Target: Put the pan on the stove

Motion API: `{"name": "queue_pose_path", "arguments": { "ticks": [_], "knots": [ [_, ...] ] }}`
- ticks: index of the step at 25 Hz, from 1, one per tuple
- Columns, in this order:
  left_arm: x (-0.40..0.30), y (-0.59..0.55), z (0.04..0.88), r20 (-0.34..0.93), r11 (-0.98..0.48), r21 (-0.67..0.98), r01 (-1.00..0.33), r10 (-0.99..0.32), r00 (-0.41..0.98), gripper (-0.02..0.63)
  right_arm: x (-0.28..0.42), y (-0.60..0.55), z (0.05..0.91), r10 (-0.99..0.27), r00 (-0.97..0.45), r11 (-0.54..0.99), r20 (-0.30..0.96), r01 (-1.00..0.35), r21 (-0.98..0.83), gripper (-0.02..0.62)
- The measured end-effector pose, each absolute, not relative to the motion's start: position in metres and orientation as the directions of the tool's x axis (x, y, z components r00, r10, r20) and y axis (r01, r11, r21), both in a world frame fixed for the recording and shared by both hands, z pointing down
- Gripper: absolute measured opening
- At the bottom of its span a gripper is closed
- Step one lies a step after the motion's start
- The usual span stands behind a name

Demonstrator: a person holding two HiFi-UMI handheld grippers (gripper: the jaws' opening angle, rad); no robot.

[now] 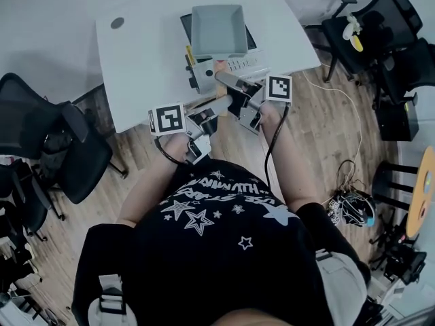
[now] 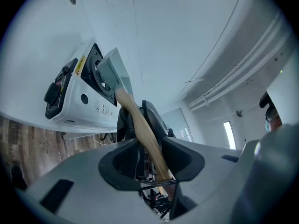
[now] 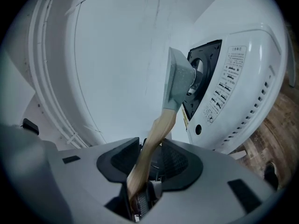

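Left gripper [image 2: 150, 141]: we pinch the wooden handle [image 2: 134, 118] near its free end, with both pads pressed on it.
Right gripper [image 3: 150, 143]: clamped on the same handle, a little farther along.
Pan [image 1: 219, 27]: square, grey and empty, over the burner of the stove [image 1: 241, 64]. We cannot tell whether it rests there or hangs just above.
Done: we judge the carry and the lining-up complete.
To do: settle it flat, let go, draw both grippers back.
Edges: the stove sits by the near edge of the table [image 1: 149, 53], and the handle overhangs toward us.
Room: bare tabletop lies left and far; chairs [image 1: 61, 148] stand well apart.
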State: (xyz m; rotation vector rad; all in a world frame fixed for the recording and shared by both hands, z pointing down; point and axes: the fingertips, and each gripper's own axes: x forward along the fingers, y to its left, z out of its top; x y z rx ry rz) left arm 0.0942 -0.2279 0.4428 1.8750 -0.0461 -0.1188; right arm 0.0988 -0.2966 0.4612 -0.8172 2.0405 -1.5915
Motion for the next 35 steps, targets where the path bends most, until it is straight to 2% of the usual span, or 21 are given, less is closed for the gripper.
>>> {"name": "queue_pose_path", "arguments": {
  "ticks": [12,26,35],
  "knots": [
    [0.111,-0.25,0.449,-0.045,-0.274,0.962,0.016,-0.098,0.994,0.144,0.115,-0.319,0.469,-0.664,-0.747,0.141,0.047,-0.186,-0.972,0.147],
    [0.164,-0.259,0.443,-0.023,-0.251,0.967,-0.051,-0.283,0.959,0.146,0.154,-0.326,0.466,-0.497,-0.866,0.141,0.06,-0.149,-0.979,0.149],
    [0.184,-0.264,0.452,-0.001,-0.237,0.968,-0.088,-0.353,0.935,0.147,0.168,-0.33,0.476,-0.422,-0.905,0.14,0.055,-0.125,-0.982,0.149]
  ]
}}
